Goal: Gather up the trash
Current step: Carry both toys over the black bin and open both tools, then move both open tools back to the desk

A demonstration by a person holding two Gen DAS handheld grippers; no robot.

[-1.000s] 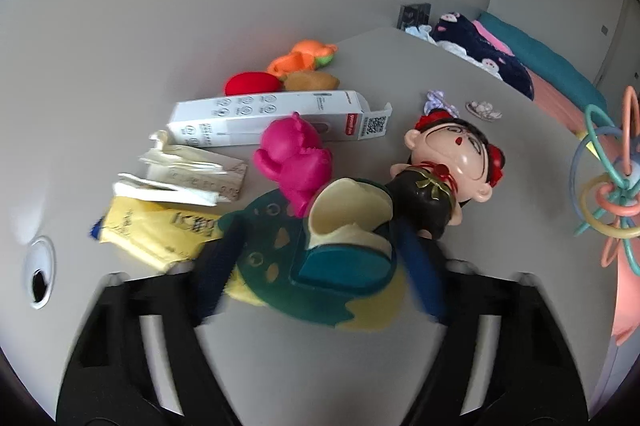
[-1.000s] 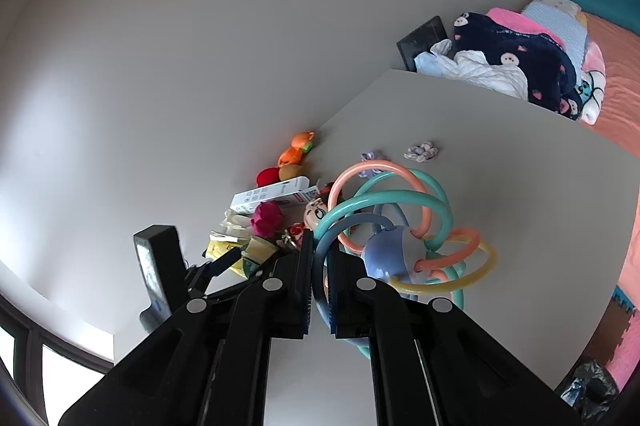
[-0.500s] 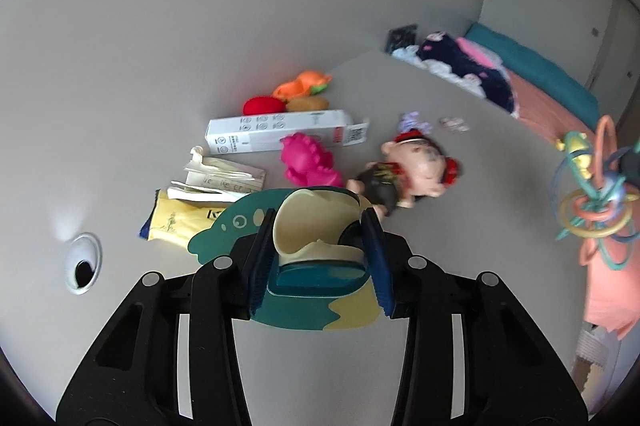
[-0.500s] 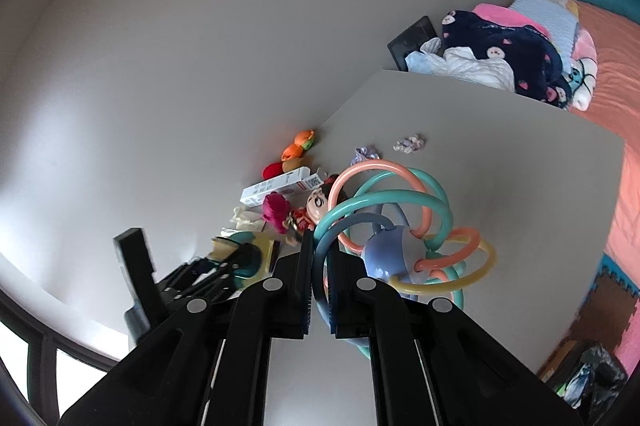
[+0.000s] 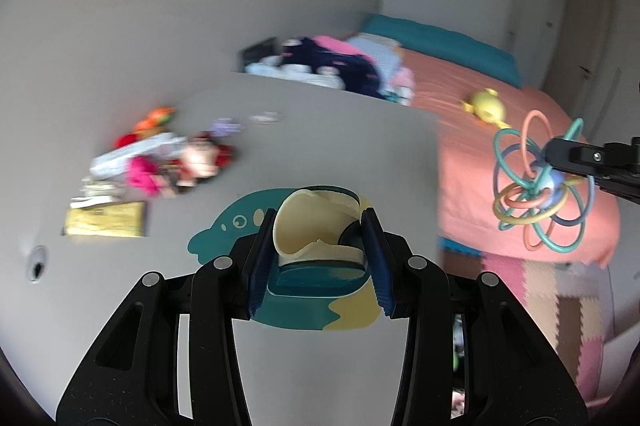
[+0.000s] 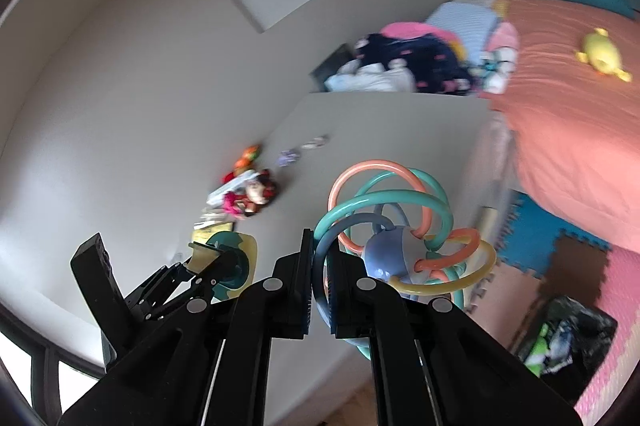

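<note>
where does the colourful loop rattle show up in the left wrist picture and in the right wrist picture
Left wrist view: the loop rattle hangs at the far right edge, pinched by the right gripper, in front of the orange bed.
Right wrist view: the loop rattle sits centre, just past the clamped fingers.
Shared landmark: the yellow toy on the bed.

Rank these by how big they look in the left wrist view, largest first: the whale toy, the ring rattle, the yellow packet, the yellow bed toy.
1. Whale toy, though it sits nearest the camera, in the left gripper.
2. Ring rattle, held by the right gripper.
3. Yellow packet.
4. Yellow bed toy, smallest, but farthest away.
</note>
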